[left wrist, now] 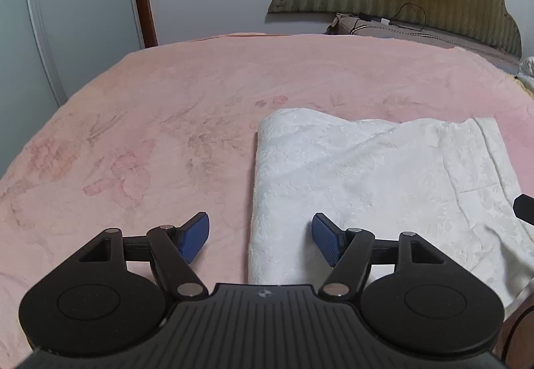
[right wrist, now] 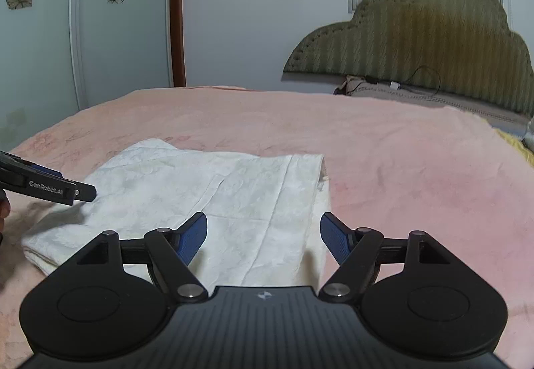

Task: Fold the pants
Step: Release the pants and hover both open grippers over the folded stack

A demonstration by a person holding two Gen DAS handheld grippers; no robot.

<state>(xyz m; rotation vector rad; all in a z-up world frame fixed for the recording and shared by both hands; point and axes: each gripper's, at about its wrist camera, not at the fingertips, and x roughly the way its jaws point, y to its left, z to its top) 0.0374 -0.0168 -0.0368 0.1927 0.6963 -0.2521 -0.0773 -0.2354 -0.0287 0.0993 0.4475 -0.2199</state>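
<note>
The white pants (left wrist: 383, 175) lie folded flat on the pink bedspread (left wrist: 150, 122) — your left gripper (left wrist: 260, 240) straddles their left edge, jaws apart, gripping nothing. Your right gripper (right wrist: 263, 238) hangs over the right edge — also spread, empty.

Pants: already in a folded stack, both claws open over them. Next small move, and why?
Probably back both claws off. The white pants lie as a folded rectangle on the pink bedspread; the left claw and right claw stand open, gripping nothing. Another fold looks optional at most.
</note>
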